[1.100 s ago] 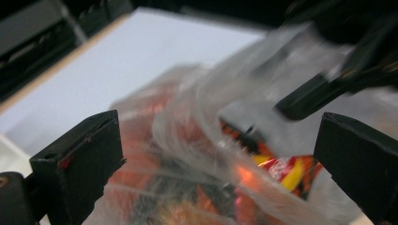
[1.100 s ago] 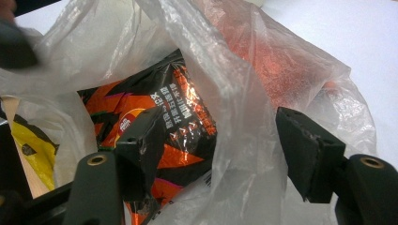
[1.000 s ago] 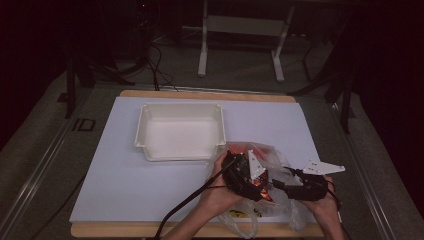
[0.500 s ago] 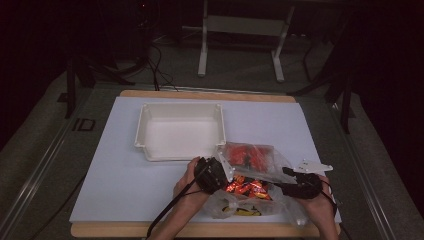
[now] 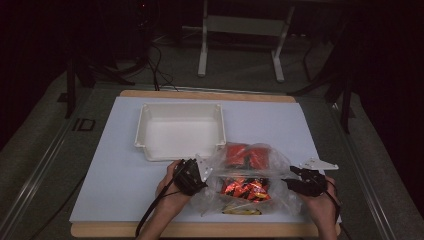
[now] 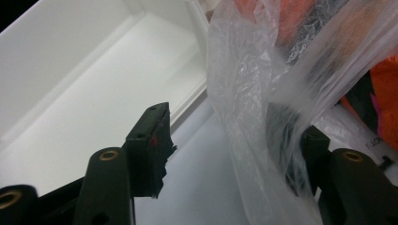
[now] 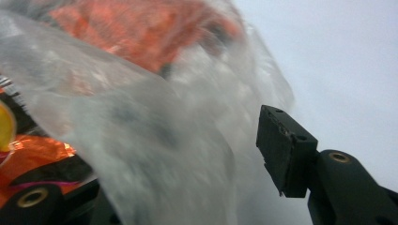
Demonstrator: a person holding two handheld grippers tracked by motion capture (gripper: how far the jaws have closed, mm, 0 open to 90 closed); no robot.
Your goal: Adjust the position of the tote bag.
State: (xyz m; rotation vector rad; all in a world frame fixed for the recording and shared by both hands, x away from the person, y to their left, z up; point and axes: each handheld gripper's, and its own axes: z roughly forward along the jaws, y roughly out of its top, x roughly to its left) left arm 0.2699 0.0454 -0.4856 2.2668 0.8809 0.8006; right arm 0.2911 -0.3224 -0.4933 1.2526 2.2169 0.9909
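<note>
Clear plastic bag of orange packets between both grippers' parted jaws.

The high view looks forward and down over the worktop; both gripper views sit close against the shared plastic bag.

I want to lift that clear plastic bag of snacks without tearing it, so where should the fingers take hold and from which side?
Grip the loose film at the side edges of the plastic bag, coming in level from left and right. The orange packets bulge in the middle, while the crinkled edges stand up slack. The left gripper and right gripper already flank those edges, with film draped over one finger of each.
</note>
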